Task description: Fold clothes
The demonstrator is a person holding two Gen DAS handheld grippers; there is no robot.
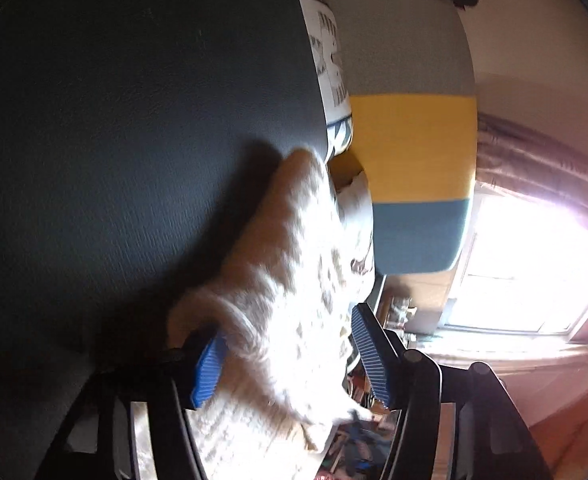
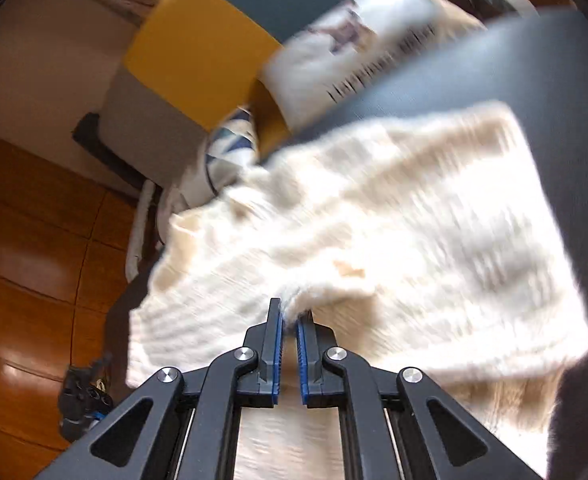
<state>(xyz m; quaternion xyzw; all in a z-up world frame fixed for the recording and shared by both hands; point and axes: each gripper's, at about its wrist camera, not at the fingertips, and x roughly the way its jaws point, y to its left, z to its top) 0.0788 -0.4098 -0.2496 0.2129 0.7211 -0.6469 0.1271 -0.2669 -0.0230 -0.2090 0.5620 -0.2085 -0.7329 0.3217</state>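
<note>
Cream knit sweater (image 2: 374, 216) lies blurred across dark desk (image 1: 113, 120), near edge pinched in right gripper (image 2: 289, 316) jaws, left gripper (image 1: 285, 356) jaws wide around its cloth; mid-fold judged, next needs carrying the pinched edge over evenly.

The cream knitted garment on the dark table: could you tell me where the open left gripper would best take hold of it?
Probably the thick bunched edge of the cream knitted garment lying between the left gripper's spread jaws, approached straight ahead. That fold is raised off the dark table; the right gripper already pinches another edge.
</note>
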